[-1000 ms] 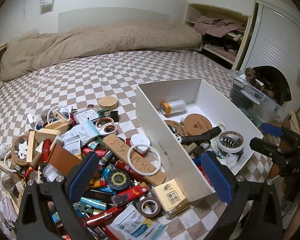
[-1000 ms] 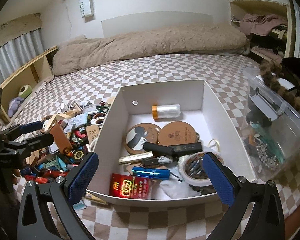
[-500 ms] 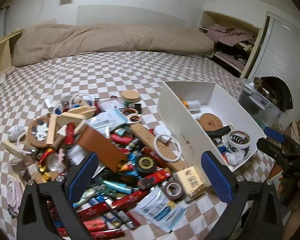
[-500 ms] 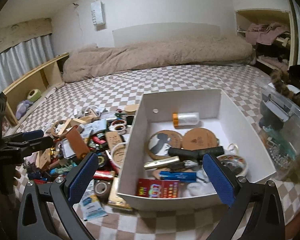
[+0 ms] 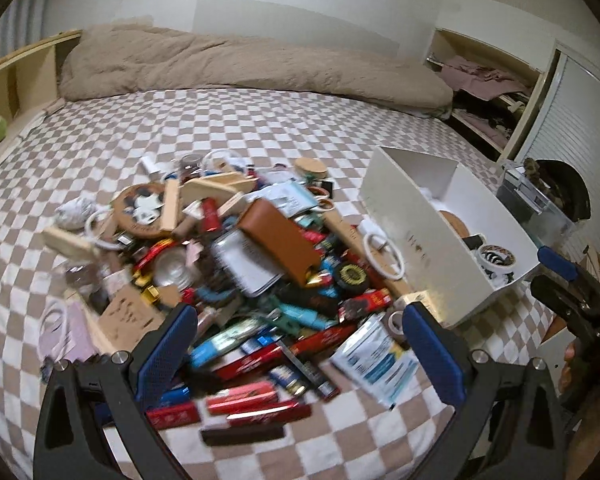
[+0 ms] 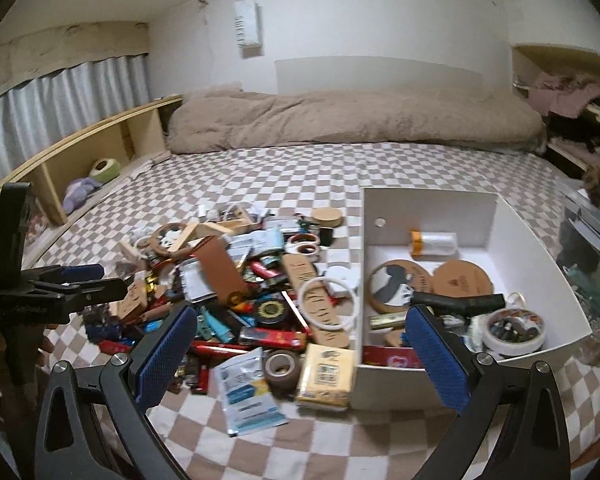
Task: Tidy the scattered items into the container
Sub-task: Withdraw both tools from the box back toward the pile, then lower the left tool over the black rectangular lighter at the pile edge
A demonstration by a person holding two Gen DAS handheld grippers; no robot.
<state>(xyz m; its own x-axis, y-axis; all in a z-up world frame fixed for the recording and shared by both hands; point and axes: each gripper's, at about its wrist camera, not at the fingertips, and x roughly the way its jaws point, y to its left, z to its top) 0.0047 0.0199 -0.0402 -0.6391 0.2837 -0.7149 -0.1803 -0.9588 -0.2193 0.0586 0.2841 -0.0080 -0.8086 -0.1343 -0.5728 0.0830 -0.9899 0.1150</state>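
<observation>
Since a second ago both cameras have swung left, away from the white box (image 6: 460,280) and toward the pile (image 5: 236,264) of loose things on the bed (image 5: 180,128); the box now sits at the right of both views instead of the centre. The left gripper (image 5: 300,344) hangs over the near edge of the pile with its jaws spread wide and nothing between them. The right gripper (image 6: 300,344) is also spread and empty, hovering over the gap where the pile meets the box's left wall.

The task looks early to midway. The box already holds a small share: a clear bottle with an orange cap (image 6: 434,242), two round cork coasters (image 6: 464,280), a black tube (image 6: 458,302), a roll of patterned tape (image 6: 514,330) and some flat packets at the front. Far more is left outside, heaped just beside the box: a brown leather case (image 5: 278,242), a white ring (image 5: 382,256), a roll of brown tape (image 6: 282,368), a yellow carton (image 6: 326,372) touching the box wall, a white and blue pouch (image 5: 376,360), red packets and many lighters.

Judging by its position, the left gripper is about to choose something from the near side of the pile.
</observation>
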